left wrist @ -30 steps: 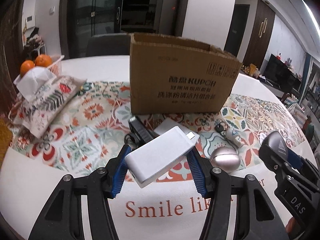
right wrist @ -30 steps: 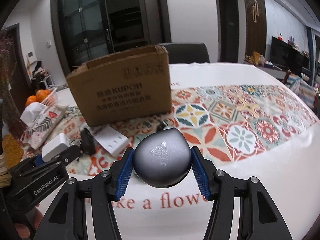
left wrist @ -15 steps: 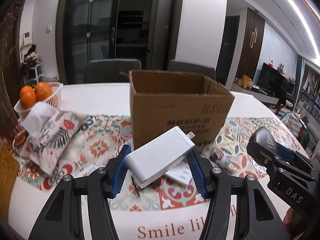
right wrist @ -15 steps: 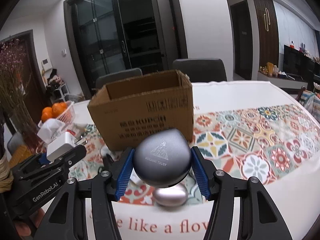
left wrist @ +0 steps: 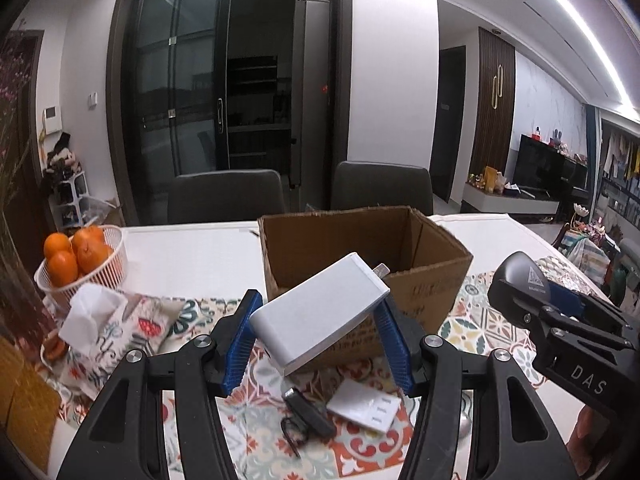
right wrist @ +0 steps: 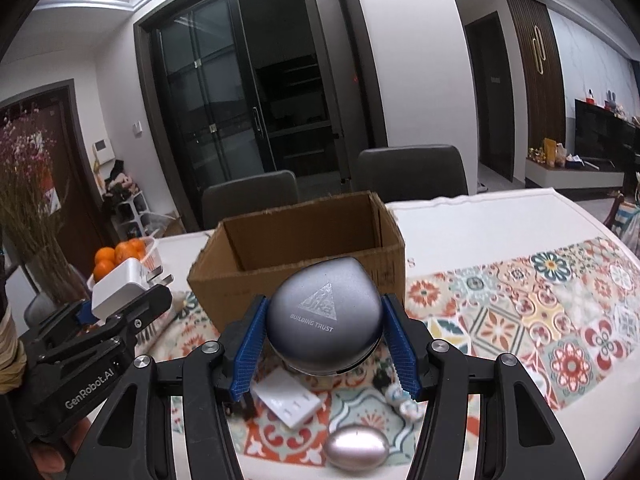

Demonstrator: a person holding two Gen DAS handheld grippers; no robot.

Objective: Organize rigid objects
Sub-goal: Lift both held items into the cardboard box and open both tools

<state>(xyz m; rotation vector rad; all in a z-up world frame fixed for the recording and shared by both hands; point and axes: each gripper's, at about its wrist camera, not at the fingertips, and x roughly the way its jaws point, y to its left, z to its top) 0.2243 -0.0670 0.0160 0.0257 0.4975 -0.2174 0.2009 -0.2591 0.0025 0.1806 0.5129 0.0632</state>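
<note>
Two loads now ride above the cardboard box (left wrist: 360, 264) rim: left tool (left wrist: 316, 340) clamping the white charger (left wrist: 320, 312), right tool (right wrist: 324, 338) gripping the grey case (right wrist: 324, 316), both lifted for dropping in.

grey rounded case (right wrist: 323, 316) — "building trust" under a triangle logo, the logo's own letters too small to read. left gripper (right wrist: 120, 312) body — "genrobot.ai" in white. right gripper (left wrist: 520, 292) body — "das" in white. cardboard box (left wrist: 424, 296) front — dark print, blurred, not readable.
</note>
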